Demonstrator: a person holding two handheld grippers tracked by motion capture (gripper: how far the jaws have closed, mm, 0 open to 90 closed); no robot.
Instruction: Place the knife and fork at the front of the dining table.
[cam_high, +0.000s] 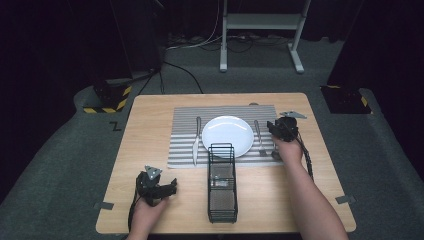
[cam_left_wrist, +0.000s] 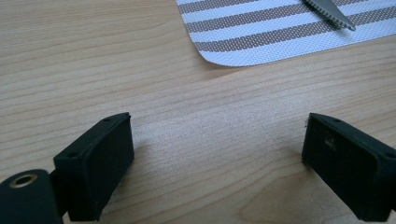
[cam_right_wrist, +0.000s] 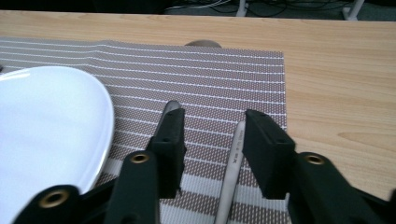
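A white plate (cam_high: 227, 135) sits on a striped placemat (cam_high: 182, 150), with a knife (cam_high: 196, 142) to its left and a fork (cam_high: 260, 137) to its right. My right gripper (cam_high: 280, 129) hovers low over the mat's right edge. In the right gripper view it (cam_right_wrist: 215, 135) is open, and a metal utensil handle (cam_right_wrist: 232, 177) lies on the mat between the jaws, close to the right one. The fork handle's tip (cam_right_wrist: 172, 105) peeks out behind the left jaw, and the plate (cam_right_wrist: 46, 126) is at the left. My left gripper (cam_high: 170, 187) (cam_left_wrist: 217, 154) is wide open over bare wood, holding nothing.
A black wire basket (cam_high: 222, 185) stands upright at the table's front centre, between my hands. The placemat corner (cam_left_wrist: 261, 37) and the knife tip (cam_left_wrist: 329, 10) lie ahead of the left gripper. Grey tape tabs (cam_high: 103, 205) mark the table's front corners. A metal stand (cam_high: 260, 22) is on the floor behind.
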